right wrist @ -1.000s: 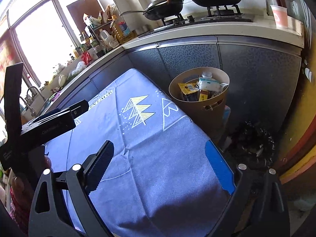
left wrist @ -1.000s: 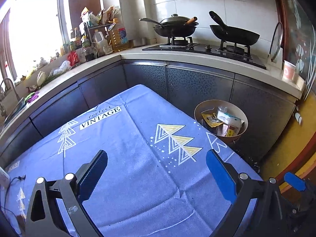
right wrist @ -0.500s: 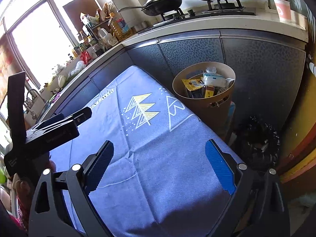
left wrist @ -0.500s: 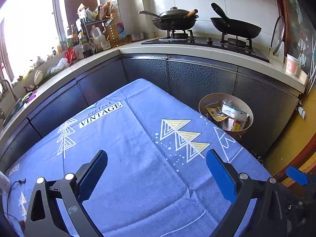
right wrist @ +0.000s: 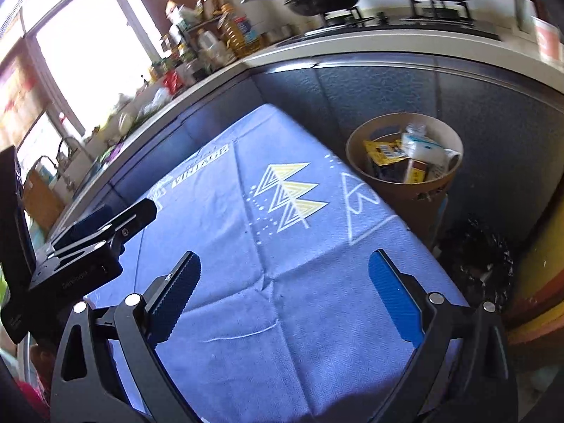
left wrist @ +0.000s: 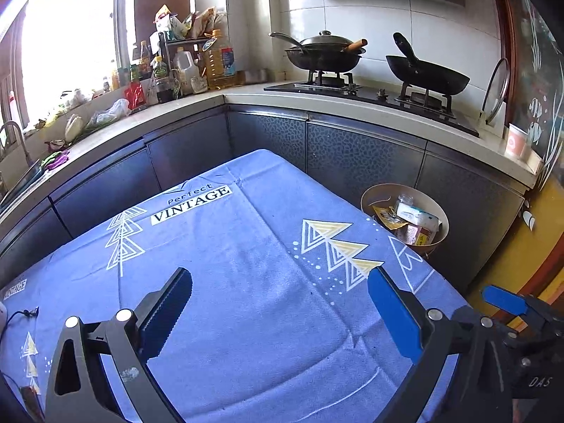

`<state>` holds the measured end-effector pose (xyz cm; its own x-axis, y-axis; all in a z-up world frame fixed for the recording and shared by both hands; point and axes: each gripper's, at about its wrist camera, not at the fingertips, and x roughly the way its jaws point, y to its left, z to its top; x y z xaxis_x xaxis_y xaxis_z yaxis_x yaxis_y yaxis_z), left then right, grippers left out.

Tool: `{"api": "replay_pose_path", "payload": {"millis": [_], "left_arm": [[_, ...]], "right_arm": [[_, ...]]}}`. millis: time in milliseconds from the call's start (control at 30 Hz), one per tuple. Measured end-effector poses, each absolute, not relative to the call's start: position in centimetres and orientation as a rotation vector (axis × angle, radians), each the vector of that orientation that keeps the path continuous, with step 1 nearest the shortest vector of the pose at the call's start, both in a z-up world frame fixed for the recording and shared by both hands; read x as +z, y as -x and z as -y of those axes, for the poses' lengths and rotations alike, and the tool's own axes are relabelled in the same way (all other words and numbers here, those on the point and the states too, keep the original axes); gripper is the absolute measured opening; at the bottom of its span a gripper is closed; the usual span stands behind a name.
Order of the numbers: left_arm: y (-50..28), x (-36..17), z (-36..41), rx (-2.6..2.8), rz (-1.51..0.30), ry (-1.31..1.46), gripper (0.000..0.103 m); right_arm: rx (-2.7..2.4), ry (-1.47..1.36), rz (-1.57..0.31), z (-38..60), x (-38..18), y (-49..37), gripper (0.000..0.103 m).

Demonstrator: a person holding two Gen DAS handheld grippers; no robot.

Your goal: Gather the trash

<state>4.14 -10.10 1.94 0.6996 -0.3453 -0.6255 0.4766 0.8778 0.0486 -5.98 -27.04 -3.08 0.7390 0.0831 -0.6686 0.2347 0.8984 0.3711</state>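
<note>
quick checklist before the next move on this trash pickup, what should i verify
1. Left gripper open, holding nothing: ok.
2. Right gripper open, holding nothing: ok.
3. Trash bin in view beside the table, already holding wrappers: ok.
4. Trash left on the blue tablecloth: none visible in either view; near edge hidden, cannot tell.
5. Grippers clear of each other: ok, apart in the right wrist view.
</note>
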Motion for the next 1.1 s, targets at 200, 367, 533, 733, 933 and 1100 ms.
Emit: {"api": "replay_pose_path", "payload": {"millis": [200,367,533,733,933,1100], "left_arm": [[-3.8,2.4,8.9,-0.433,-0.565,-0.209,0.099],[-4.2,2.9,8.7,-0.47,-0.589,-0.177,0.099],[-4.1,3.1,9.8,-0.475,-0.602,-0.182,0.099],[-3.5,2.7,11.4,-0.47,-0.599,-0.228,0.099],[-3.6,2.5,14.1,-0.526,-0.656,-0.253,0.099],[-2.3,3.3,16.5,-0.563,-0.616,-0.298,0.099]], "right_arm": [[-0.107,-0.454,-0.712,27.2,-2.0,5.2,0.095],[-0.106,-0.475,-0.688,27.3,-2.0,5.1,0.095],[-0.123,-0.5,-0.675,27.9,-2.8,5.7,0.095],[-0.171,-0.541,-0.634,29.1,-3.1,8.0,0.095],[-0.277,-0.574,-0.589,31.5,-3.0,10.7,0.095],[-0.342,-0.602,-0.578,32.6,-2.7,12.5,0.095]]}}
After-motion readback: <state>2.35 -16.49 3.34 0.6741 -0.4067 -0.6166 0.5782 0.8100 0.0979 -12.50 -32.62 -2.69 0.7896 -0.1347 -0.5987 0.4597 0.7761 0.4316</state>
